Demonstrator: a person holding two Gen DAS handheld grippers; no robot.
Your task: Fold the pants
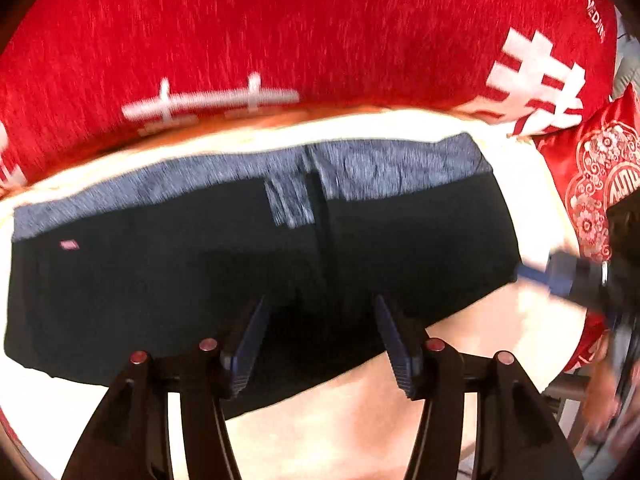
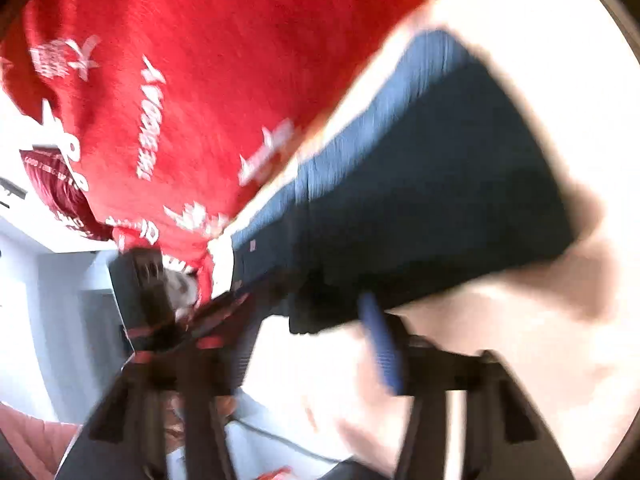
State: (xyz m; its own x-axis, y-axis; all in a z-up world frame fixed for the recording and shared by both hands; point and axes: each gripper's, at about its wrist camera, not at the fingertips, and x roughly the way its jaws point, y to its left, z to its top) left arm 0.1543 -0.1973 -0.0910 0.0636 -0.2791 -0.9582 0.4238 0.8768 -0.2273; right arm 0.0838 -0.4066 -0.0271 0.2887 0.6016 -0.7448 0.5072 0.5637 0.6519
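Both grippers are hanging over the pants, and I am reading them as empty. My left gripper (image 1: 318, 312) is sitting with its jaws spread wide above the near edge of the black pants (image 1: 200, 272); nothing is pinched between the ribbed blue pads (image 1: 246, 344). My right gripper (image 2: 316, 336) is blurring badly in its own view; its jaws are looking parted too, with one blue pad (image 2: 382, 344) showing just at the near edge of the cloth, though I am not seeing whether it is touching.

The pants (image 2: 420, 200) are lying flat on a pale cream surface (image 1: 360, 408), already gathered into a compact dark rectangle; the grey heathered waistband (image 1: 240, 184) is running along the far edge, next to a red blanket with white characters (image 1: 280, 40) (a red embroidered cushion (image 1: 596, 184) is sitting off to the right). In the left view the other tool (image 1: 560, 272) is showing at the right end of the bundle.

I am judging the fold as mostly done; no long legs are trailing out, and the edges are looking fairly square. What is left, as far as I am able to tell, is perhaps one more fold across the width, or simply smoothing and squaring the stack; the blur is keeping me from saying how many layers are lying there.
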